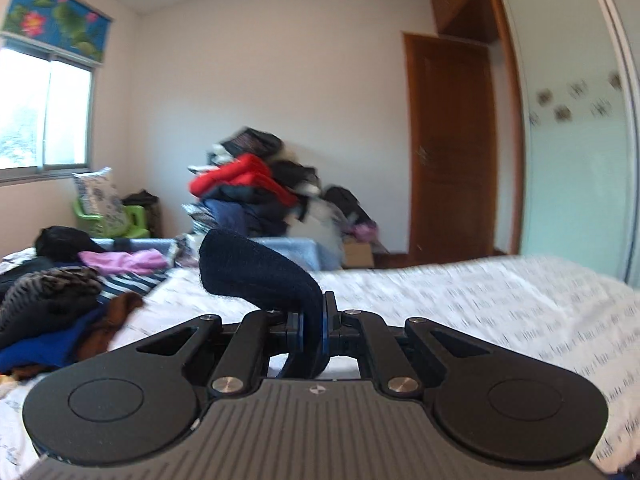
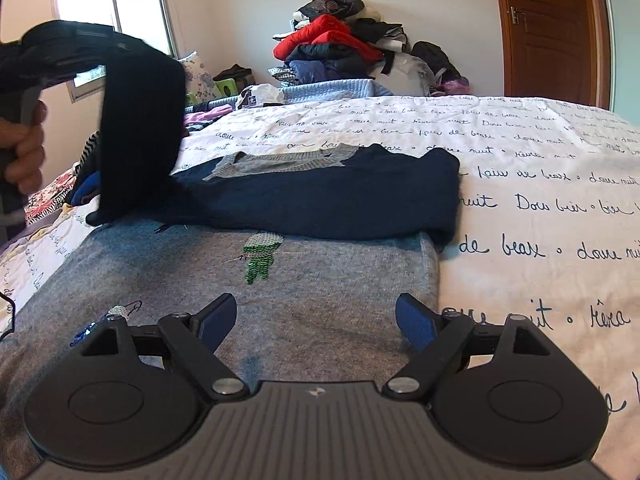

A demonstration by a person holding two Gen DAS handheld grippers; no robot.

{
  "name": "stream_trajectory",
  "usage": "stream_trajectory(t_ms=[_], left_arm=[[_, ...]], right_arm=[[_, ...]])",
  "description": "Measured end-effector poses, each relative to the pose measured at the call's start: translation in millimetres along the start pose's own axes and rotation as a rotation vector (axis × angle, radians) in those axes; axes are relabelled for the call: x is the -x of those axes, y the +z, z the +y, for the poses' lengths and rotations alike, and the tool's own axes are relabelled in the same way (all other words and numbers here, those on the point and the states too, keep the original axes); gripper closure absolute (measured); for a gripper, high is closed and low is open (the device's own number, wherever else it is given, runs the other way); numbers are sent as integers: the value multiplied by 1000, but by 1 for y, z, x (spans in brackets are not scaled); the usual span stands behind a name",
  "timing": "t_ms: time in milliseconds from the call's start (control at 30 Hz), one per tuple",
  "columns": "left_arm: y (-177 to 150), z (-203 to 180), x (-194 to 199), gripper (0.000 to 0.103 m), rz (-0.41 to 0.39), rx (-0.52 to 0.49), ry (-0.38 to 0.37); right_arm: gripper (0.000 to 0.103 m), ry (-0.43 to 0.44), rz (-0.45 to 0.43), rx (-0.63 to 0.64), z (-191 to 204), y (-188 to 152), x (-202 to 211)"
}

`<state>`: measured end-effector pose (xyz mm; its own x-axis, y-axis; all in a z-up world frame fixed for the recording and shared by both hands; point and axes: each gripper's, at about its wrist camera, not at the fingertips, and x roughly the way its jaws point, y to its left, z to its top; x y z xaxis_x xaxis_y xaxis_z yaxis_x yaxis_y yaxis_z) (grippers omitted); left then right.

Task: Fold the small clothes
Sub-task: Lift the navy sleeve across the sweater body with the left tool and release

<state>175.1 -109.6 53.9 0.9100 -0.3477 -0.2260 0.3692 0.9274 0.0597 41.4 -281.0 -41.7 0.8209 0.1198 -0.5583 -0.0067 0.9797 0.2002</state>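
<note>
Grey knit fabric filled the near part of the right wrist view: a small grey sweater (image 2: 320, 292) with a green sequin figure lay flat on the white bedspread printed with dark cursive writing (image 2: 540, 208). Its far part, with both sleeves, was dark navy wool, and the right-hand navy sleeve (image 2: 400, 200) already lay folded across the chest, ending near the sweater's right edge. The left-hand navy sleeve (image 2: 140, 132) was lifted off the bed at the scene's left, hanging from the left gripper (image 1: 314, 322), whose blue-padded fingers were pressed together on the sleeve's cuff (image 1: 256, 268); the person's hand (image 2: 22, 152) showed on that gripper's handle. The right gripper (image 2: 316, 322) hovered low over the sweater's near hem with its fingers spread wide, holding nothing. Judging from this, the fold was partly done: one sleeve was in, the second was mid-fold, and the body still needed doubling over. An unfolded heap of mixed clothes (image 1: 56, 304) waited at the bed's left side, and a taller pile with a red garment (image 2: 336, 44) stood against the far wall.
</note>
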Motion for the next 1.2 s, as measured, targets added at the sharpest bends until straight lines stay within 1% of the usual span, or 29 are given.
stream_trajectory(t_ms=[100, 167, 300, 533, 600, 667, 700, 767, 833, 900, 967, 1000, 1133, 1200], left_arm=[[-26, -23, -15, 95, 60, -53, -37], [-43, -32, -22, 95, 104, -68, -59], [-66, -48, -32, 95, 159, -102, -78], [-84, -69, -44, 95, 231, -185, -98], [-86, -76, -47, 93, 260, -224, -118], [-89, -81, -48, 86, 268, -240, -148], [-90, -83, -47, 84, 266, -245, -168], [-92, -87, -43, 71, 277, -245, -204], [-93, -86, -42, 70, 290, -233, -222], [-94, -83, -40, 65, 300, -222, -215], [-93, -76, -37, 54, 308, -202, -189], [-92, -72, -35, 51, 311, -187, -169], [-86, -49, -24, 45, 314, -101, -155], [-83, -40, -19, 44, 319, -54, -185]], right_arm=[[16, -4, 8, 1, -3, -3, 2], [16, -8, 12, -1, -5, -6, 4], [16, -11, 20, -9, -10, -10, 5], [16, -19, 32, -28, -17, -16, 8], [16, -22, 37, -31, -18, -17, 8], [16, -24, 39, -34, -19, -17, 9], [16, -24, 39, -36, -19, -17, 9], [16, -26, 39, -37, -20, -18, 11], [16, -28, 36, -38, -20, -18, 12], [16, -24, 27, -38, -19, -16, 15], [16, -18, 18, -32, -17, -14, 16], [16, -14, 15, -28, -16, -13, 16], [16, 6, 6, 1, -6, -5, 14], [16, 16, 23, 22, -1, -3, 9]])
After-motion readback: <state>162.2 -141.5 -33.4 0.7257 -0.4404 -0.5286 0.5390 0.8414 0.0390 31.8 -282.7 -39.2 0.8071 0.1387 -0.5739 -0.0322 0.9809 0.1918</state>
